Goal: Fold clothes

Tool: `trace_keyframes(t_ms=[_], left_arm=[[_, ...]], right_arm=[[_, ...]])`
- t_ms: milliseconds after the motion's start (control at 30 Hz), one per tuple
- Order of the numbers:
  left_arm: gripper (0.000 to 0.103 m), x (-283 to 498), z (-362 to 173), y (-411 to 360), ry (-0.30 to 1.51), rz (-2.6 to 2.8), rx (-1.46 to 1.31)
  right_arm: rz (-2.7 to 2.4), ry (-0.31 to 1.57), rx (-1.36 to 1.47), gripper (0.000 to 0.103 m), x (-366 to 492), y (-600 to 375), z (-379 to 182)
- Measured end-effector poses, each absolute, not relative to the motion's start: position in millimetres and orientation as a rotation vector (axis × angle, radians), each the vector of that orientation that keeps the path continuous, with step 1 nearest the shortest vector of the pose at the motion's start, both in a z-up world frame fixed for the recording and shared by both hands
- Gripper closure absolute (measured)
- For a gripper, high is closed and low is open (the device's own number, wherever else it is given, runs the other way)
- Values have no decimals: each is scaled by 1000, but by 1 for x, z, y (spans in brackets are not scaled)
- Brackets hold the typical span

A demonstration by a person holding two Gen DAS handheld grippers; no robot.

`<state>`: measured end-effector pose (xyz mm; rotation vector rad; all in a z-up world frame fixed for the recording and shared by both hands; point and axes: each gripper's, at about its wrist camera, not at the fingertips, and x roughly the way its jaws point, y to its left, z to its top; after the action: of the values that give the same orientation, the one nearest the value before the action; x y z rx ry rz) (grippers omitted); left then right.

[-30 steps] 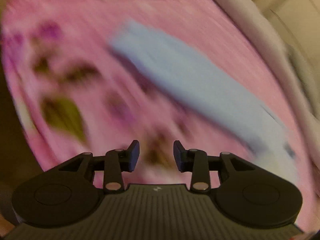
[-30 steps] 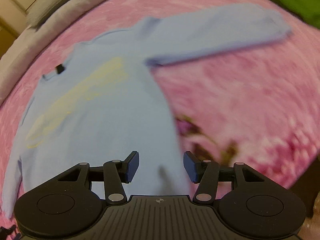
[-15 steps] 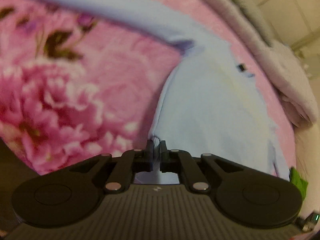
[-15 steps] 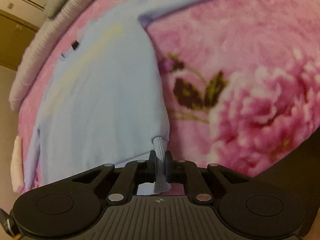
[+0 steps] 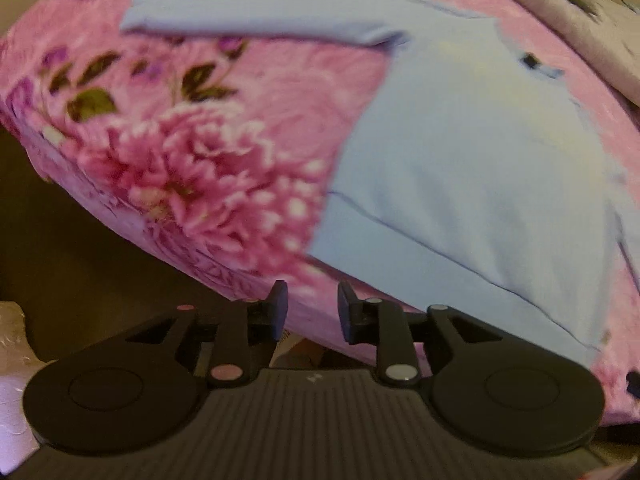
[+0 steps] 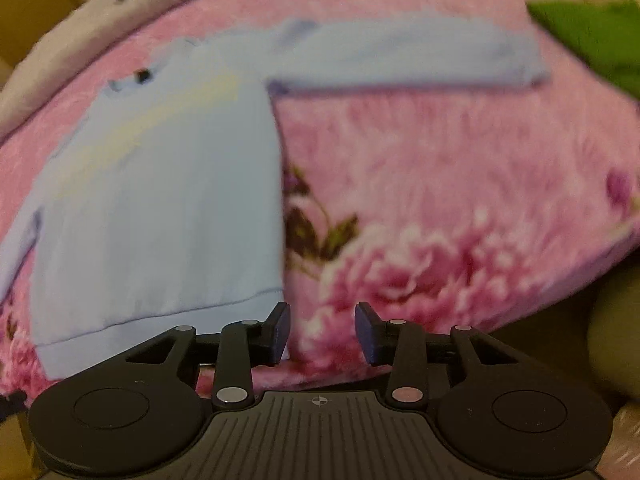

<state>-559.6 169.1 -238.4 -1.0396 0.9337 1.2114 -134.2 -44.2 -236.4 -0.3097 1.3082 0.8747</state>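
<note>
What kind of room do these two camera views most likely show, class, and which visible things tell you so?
Probably a bedroom: a light blue sweater lies spread on a bed's pink floral blanket, grey bedding is bunched at the far edge, and a green garment waits nearby.

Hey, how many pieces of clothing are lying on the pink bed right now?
2: a light blue sweatshirt spread flat with one sleeve stretched out, and a green garment at the far right edge, partly cut off. Others may be out of view.

Bed covered with pink floral blanket (image 5: pixel 208 152), big peony print. Grey-white bedding (image 6: pixel 52 40) bunched along far edge. Dark floor (image 5: pixel 80 264) below bed edge. Dim warm light, blurry.
</note>
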Motion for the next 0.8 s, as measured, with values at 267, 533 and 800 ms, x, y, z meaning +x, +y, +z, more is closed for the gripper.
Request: trace_keyframes(t_ms=[267, 533, 800], left_arm=[[74, -479, -146, 113, 890, 1113, -840], [73, -446, -104, 49, 884, 1080, -748], [72, -443, -79, 17, 896, 1096, -703]], right_arm=[[1016, 1179, -404, 63, -154, -55, -149], [1115, 1101, -495, 63, -168, -89, -116], [1187, 1031, -569, 63, -179, -111, -86]])
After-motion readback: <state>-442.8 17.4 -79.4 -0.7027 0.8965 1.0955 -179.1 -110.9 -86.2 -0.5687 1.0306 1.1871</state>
